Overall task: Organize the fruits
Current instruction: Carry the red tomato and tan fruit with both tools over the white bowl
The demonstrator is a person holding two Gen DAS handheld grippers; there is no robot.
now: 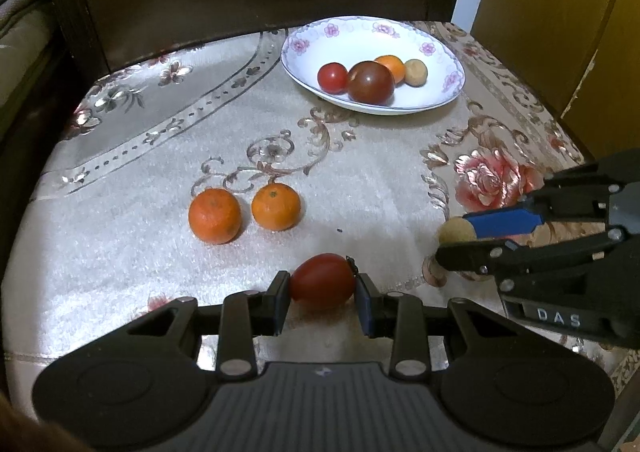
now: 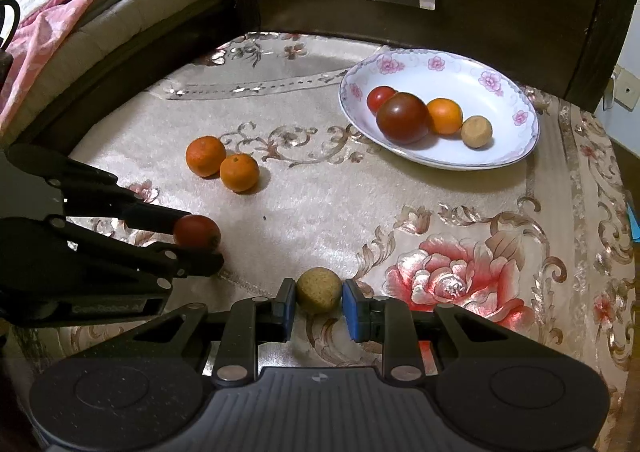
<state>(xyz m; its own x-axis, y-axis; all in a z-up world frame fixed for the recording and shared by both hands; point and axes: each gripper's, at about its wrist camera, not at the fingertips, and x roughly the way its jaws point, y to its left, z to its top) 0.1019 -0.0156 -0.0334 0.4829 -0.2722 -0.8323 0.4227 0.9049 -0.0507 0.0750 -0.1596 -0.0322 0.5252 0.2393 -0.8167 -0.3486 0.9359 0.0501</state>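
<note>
Fruits lie split: four sit in the plate point(image 1: 448, 52) far across the table point(image 1: 360, 188). The left gripper point(image 1: 322, 286) jaws bracket a red tomato point(image 1: 322, 281), long axis crosswise; the right gripper point(image 2: 319, 298) jaws bracket a tan fruit point(image 2: 319, 289). Whether they pinch, I cannot tell.

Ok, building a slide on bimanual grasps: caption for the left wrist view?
Left gripper closes on a red tomato, right gripper on a tan fruit; two oranges await the plate.

Both tools are matte black with silver rivets and ribbed grey housings; the left tool point(image 1: 322, 302) and right tool point(image 2: 319, 310) carry blue finger pads point(image 2: 351, 308).
</note>
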